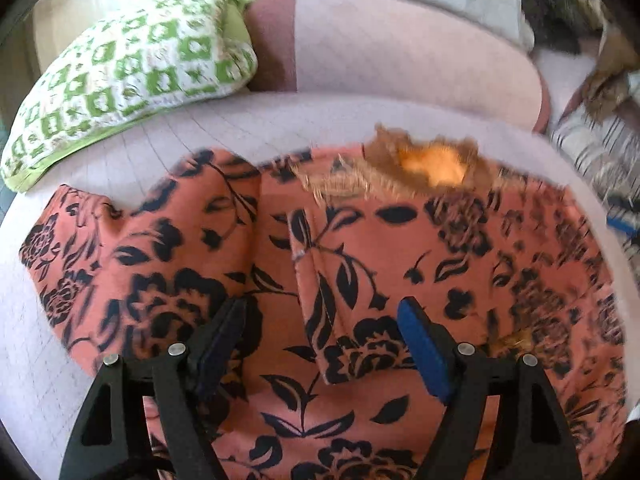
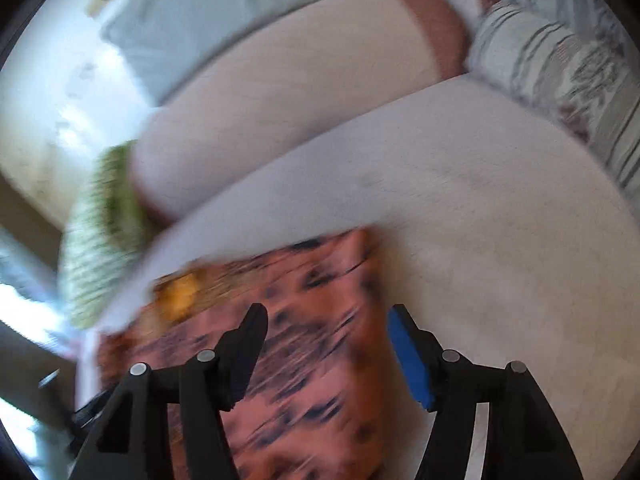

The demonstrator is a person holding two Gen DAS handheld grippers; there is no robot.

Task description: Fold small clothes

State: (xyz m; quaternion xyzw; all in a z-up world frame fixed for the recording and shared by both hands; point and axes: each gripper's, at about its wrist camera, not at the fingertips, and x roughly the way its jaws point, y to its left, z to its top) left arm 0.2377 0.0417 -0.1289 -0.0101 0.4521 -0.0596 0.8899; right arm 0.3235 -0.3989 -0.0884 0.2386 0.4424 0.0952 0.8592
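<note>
One garment is in play: a salmon-pink floral top (image 1: 360, 264) with black flowers and a gold-embroidered neckline (image 1: 432, 164), lying on the pale quilted bed (image 1: 200, 128). Its long axis runs left to right across the left wrist view, from a sleeve (image 1: 80, 248) near the bed's left side to the body panel toward the right side. The neckline faces the far edge of the bed, where the pillows lie.

At far left a single green-and-white checked pillow (image 1: 128, 64) rests at the far left corner of the bed, clear of the top. The left tongs (image 1: 324, 320) hang directly over the middle of the garment, fingers spread wide and holding nothing, with a folded-over flap edge running up between them. The cloth lies straight ahead of and beneath these tongs, so the left hand looks the nearer one for a grab at that flap or the sleeve.

Further right, the right tongs (image 2: 328, 320) are likewise spread and empty. In the heavily blurred right wrist view the top's right edge (image 2: 368, 320) falls between the fingers, bare bed to its right. I judge the next fold turns on bringing one end across the long axis. A pinkish bolster (image 1: 400, 52) and one striped pillow (image 2: 560, 80) lie along the far edge.
</note>
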